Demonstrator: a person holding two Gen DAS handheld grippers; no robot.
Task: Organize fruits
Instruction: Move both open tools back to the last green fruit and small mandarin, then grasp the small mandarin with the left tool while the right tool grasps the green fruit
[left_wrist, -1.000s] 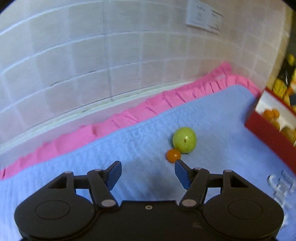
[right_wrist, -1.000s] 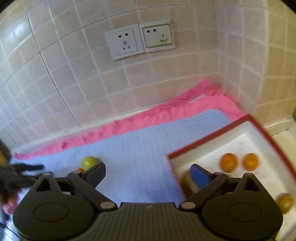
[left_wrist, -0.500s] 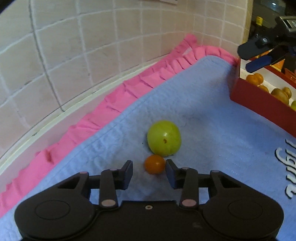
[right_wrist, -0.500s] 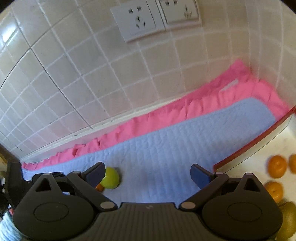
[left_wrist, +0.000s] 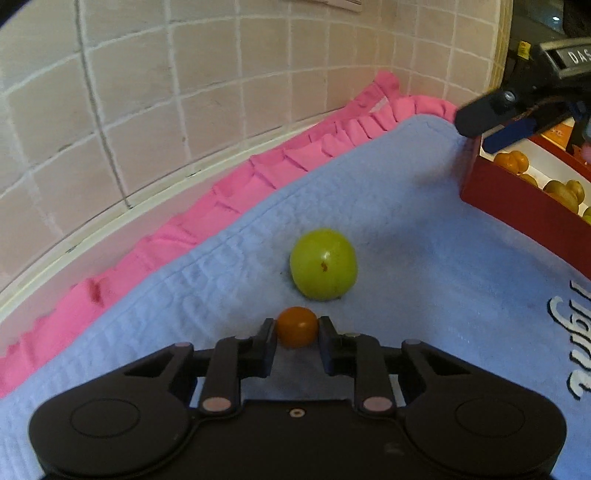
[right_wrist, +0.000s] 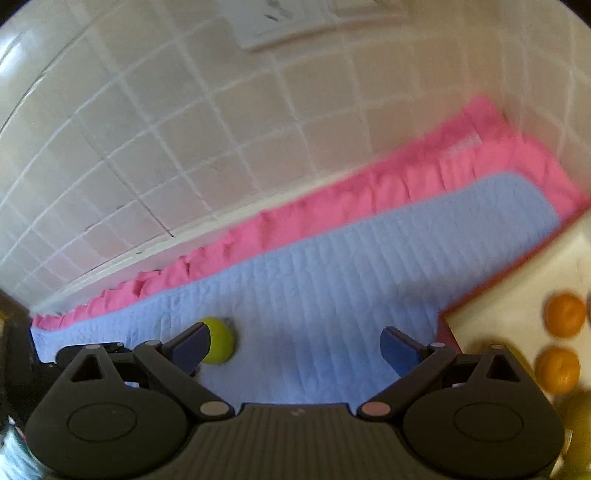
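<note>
A small orange fruit (left_wrist: 297, 326) lies on the blue towel (left_wrist: 424, 229), and my left gripper (left_wrist: 296, 330) is shut on it, both pads touching its sides. A green round fruit (left_wrist: 323, 264) sits just beyond it; it also shows in the right wrist view (right_wrist: 220, 340), partly behind a finger. My right gripper (right_wrist: 295, 345) is open and empty above the towel; it also shows in the left wrist view (left_wrist: 498, 122), over the red box (left_wrist: 524, 214). The box holds oranges (right_wrist: 565, 315) and greenish fruits (left_wrist: 563, 190).
A pink ruffled cloth (left_wrist: 221, 206) lies under the towel along the tiled wall (left_wrist: 184, 92). A wall socket (right_wrist: 295, 22) is high on the wall. White lettering (left_wrist: 576, 332) marks the towel at the right.
My left gripper moved forward over the orange fruit and closed on it. My right gripper swung left, away from the box, staying open.
</note>
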